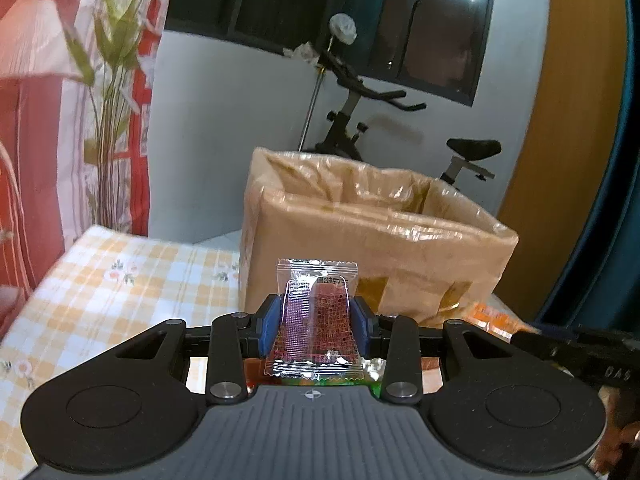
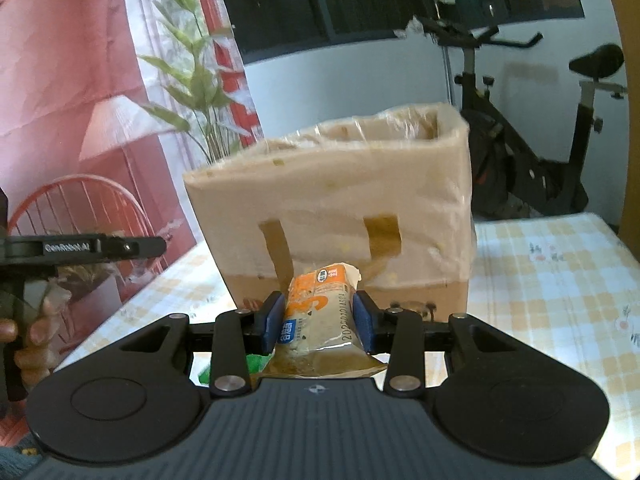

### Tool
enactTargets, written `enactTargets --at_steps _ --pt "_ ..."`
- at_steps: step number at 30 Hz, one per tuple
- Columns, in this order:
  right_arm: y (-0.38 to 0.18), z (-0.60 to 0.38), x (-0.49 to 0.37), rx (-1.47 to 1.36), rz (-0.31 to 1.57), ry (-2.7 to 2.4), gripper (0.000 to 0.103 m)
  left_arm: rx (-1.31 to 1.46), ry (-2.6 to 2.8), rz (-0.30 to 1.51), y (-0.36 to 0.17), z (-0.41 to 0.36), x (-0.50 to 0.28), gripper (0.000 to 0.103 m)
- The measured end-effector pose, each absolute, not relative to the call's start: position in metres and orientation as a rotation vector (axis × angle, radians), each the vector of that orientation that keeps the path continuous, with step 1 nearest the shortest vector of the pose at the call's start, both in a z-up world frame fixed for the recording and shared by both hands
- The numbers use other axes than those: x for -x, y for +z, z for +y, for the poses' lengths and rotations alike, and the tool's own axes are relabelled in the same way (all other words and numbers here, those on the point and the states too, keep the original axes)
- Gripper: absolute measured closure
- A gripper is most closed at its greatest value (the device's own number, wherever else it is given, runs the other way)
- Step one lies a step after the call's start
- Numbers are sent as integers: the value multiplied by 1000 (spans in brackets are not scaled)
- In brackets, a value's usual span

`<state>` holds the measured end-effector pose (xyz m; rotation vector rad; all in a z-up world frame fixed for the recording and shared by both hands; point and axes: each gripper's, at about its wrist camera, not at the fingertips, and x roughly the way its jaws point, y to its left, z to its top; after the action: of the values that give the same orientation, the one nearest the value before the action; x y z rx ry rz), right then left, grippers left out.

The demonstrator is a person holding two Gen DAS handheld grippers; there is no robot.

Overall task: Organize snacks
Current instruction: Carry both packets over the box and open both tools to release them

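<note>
My left gripper (image 1: 314, 322) is shut on a small clear snack packet with a red and purple print (image 1: 316, 316), held upright above the table in front of the cardboard box (image 1: 372, 248). My right gripper (image 2: 318, 320) is shut on an orange and tan snack packet (image 2: 320, 312), also held in front of the same box (image 2: 332, 200). The box is open at the top and wrapped in clear tape. More snack packets lie under the grippers: orange ones (image 1: 488, 316) and a green one (image 2: 254, 364), mostly hidden.
The table has a yellow checked cloth (image 1: 120, 276). The left gripper's body and the hand on it (image 2: 32, 332) show at the left of the right wrist view. An exercise bike (image 2: 520, 152), a red patterned curtain (image 1: 60, 100) and a dark window stand behind.
</note>
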<state>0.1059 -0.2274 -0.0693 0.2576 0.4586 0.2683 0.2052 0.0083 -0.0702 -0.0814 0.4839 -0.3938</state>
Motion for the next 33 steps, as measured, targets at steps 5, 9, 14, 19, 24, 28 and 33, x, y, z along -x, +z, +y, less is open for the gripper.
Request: enactTargets --at_steps 5,9,14,19,24,28,33 --pt "-41 -230 -101 -248 353 282 63 64 -414 432 -52 3 -208 63" --pt "-16 -237 -107 -269 275 285 63 70 -430 399 -36 -3 -218 63" --pt "9 -242 -132 -235 207 289 63 67 -446 374 -22 -20 -246 63" --pt "16 -243 -184 -178 218 274 63 84 -468 422 -21 -38 -290 63" --pt "10 -243 -243 -119 287 185 63 44 -451 474 -31 -55 -327 63" --pt "-2 -246 -274 -94 355 135 63 16 -429 500 -36 -62 -344 63" --pt "-18 -253 -292 -82 434 64 62 -12 -421 514 -40 -67 -350 57"
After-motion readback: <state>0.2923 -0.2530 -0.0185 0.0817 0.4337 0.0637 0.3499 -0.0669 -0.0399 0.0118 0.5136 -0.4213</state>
